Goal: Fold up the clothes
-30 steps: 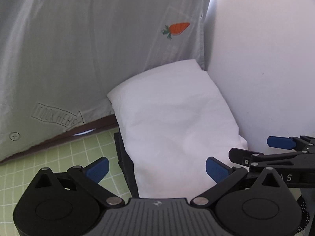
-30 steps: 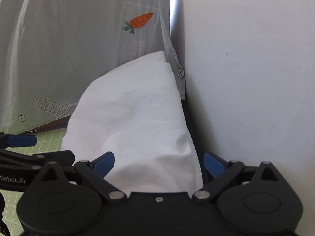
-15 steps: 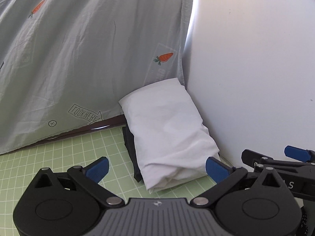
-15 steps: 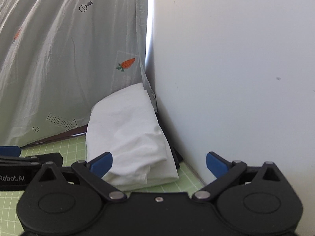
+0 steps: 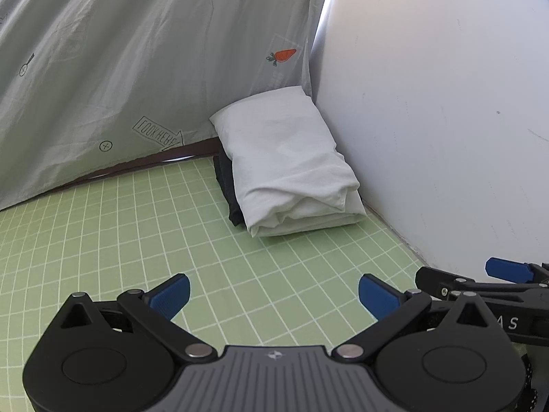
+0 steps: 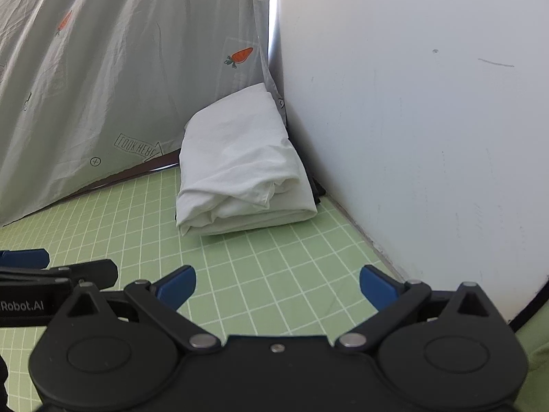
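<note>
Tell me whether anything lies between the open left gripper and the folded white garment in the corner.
Nothing visible does. Only bare green grid mat lies between the left gripper and the folded white garment. The right gripper sits off to the side, out of that path.

A green cutting mat (image 5: 120, 233) with a white grid covers the counter. In its far corner, against the white wall (image 5: 429, 120), a dark folded garment (image 5: 224, 178) lies directly on the mat, with a folded white garment (image 5: 288, 161) stacked on top.
</note>
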`<state>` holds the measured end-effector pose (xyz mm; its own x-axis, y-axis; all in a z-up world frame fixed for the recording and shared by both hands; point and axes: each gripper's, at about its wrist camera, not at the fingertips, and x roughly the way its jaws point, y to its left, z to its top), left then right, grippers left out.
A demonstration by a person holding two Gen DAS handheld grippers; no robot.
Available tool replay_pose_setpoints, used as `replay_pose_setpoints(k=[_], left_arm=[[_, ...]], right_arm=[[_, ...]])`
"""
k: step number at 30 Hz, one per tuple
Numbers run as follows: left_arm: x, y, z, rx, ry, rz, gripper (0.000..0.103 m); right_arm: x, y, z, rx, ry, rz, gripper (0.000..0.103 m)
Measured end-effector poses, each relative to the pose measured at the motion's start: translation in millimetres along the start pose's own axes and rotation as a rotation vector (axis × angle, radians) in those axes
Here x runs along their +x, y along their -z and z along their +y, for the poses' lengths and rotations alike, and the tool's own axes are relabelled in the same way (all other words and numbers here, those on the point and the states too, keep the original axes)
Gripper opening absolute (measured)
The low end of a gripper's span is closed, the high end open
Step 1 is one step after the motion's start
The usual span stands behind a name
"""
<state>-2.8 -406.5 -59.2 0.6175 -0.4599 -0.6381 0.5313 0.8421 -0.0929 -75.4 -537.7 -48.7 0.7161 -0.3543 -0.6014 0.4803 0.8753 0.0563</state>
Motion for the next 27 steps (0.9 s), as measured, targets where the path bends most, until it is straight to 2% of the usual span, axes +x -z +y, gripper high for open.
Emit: replay_pose_setpoints(k=[10, 27], left_arm=[[-16.6, 12.3, 0.8, -0.031, -0.009, -0.011, 0.103], [-24.2, 10.6, -8.8, 0.001, 0.000, -0.034, 0.103]], right_arm=[[-14.0, 11.8, -0.7, -0.030, -0.027, 0.008, 0.103], [-16.5, 10.0, -8.5, -0.025, -0.034, -0.011, 0.103]])
